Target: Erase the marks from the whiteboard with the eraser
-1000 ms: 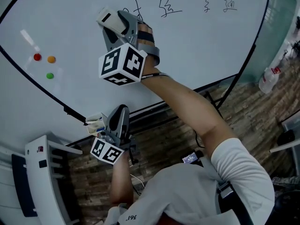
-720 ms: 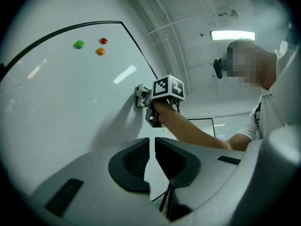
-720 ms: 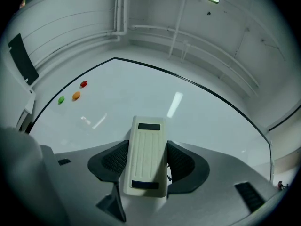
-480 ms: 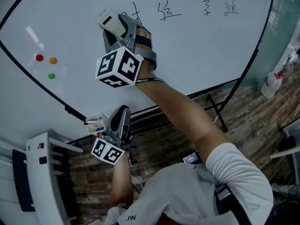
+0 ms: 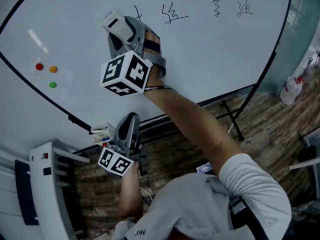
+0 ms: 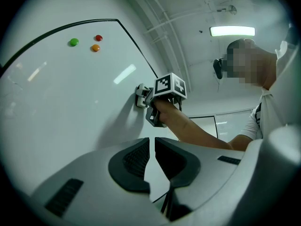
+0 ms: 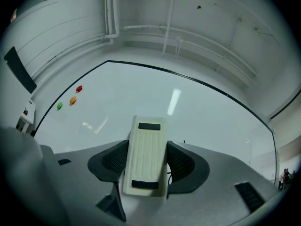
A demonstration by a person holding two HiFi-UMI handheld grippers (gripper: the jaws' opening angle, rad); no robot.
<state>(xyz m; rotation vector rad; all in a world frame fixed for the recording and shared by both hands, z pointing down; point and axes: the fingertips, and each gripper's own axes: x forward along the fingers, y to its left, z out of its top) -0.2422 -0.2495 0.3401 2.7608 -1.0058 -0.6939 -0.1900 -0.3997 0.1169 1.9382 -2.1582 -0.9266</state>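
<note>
Head view: one whiteboard (image 5: pixel 225 49), one eraser (image 5: pixel 116 23), three magnets: red magnet (image 5: pixel 39 66), orange magnet (image 5: pixel 53 69), green magnet (image 5: pixel 52 85). Three complete marks (image 5: pixel 172 13), plus one partial stroke (image 5: pixel 136 11) just beside eraser. Right gripper (image 7: pixel 146 166): fingers pinch eraser by long sides; eraser against whiteboard. Left gripper (image 6: pixel 152 159): low, fingers almost pressed together, nothing between. Versus one second ago: fewer strokes beside eraser.

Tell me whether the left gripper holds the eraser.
No, the left gripper is shut on nothing; the eraser sits clamped in the right gripper.
</note>
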